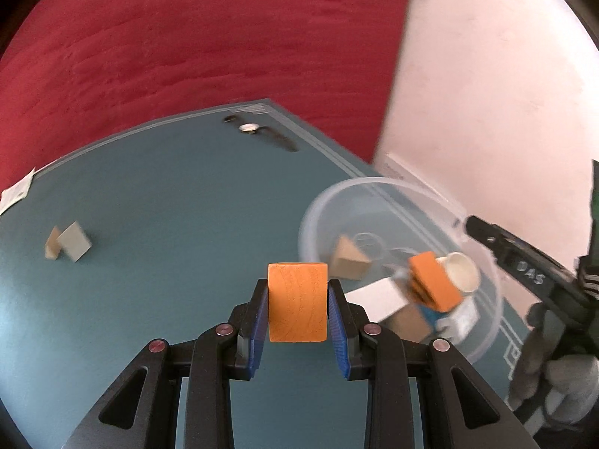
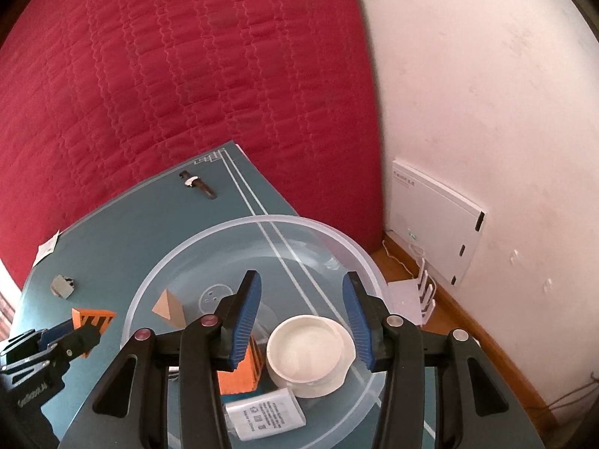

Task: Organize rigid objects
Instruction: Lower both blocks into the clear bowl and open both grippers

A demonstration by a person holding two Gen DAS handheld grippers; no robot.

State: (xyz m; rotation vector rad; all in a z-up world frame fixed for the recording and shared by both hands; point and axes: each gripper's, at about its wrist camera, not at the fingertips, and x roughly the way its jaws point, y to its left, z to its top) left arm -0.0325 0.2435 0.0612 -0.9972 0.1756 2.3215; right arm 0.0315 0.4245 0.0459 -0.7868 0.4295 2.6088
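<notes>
So the left gripper [image 1: 298, 303] is clamped on an orange block [image 1: 297, 302] – both blue pads are pressed flat against its sides and it's held up above the teal mat [image 1: 168, 224], just left of the clear plastic bowl [image 1: 486, 273]. In the right wrist view you can see the same block [image 2: 93, 320] from the other side, striped face showing, sitting at the tip of the left gripper [image 2: 84, 331] near the bowl's left rim.

The right gripper [image 2: 301, 320] hangs over the bowl [image 2: 262, 224] with its jaws apart and nothing pinched between them – a white cup [image 2: 309, 350] lies right below the gap, but the pads aren't touching it.

Inside the bowl there's already a little pile: the white cup, a second orange block [image 2: 239, 368] with a striped side just left of the cup, a tan wooden wedge [image 2: 168, 308] on the far left part, and a small white box [image 2: 267, 415] with printed text at the near side.

Out on the mat, far left, a couple of small pale blocks [image 1: 69, 245] lean together, well apart from the bowl. A wristwatch [image 1: 258, 131] lies near the mat's far edge. A white paper tag [image 1: 15, 191] sits at the left edge. Behind it all is a red quilted cover [image 2: 187, 93], and on the right a white wall [image 2: 486, 93] with a white panel [image 2: 434, 220] leaning on it.
</notes>
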